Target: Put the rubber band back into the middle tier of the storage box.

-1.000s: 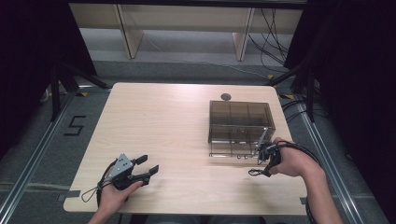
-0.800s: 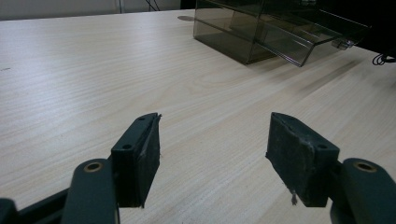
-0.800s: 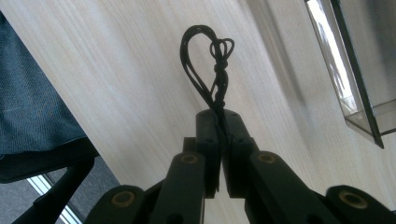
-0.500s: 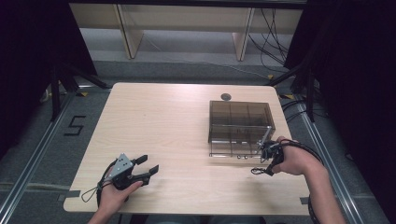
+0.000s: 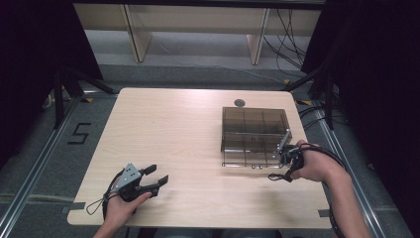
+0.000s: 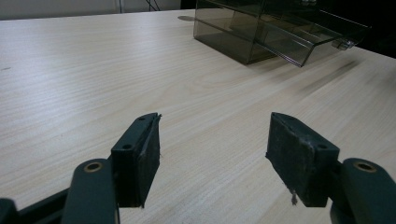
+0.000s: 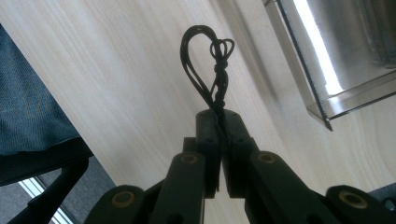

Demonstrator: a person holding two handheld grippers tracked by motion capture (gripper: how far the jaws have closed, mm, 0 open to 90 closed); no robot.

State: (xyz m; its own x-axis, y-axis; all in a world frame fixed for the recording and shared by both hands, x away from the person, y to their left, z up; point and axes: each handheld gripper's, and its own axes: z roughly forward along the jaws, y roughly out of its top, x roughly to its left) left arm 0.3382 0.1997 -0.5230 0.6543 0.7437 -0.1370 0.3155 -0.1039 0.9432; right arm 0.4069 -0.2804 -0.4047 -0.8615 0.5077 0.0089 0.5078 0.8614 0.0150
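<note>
With my right gripper (image 7: 218, 154) pinching a black cord loop (image 7: 205, 65) just beside the open drawer (image 5: 255, 157) of the box (image 5: 255, 124), my left gripper (image 6: 212, 158) spread over bare bench (image 5: 173, 129), the thin loop could slip free.

Pale wooden table (image 5: 188, 134), round grommet (image 5: 239, 103), floor marking "5" (image 5: 79, 134)
</note>
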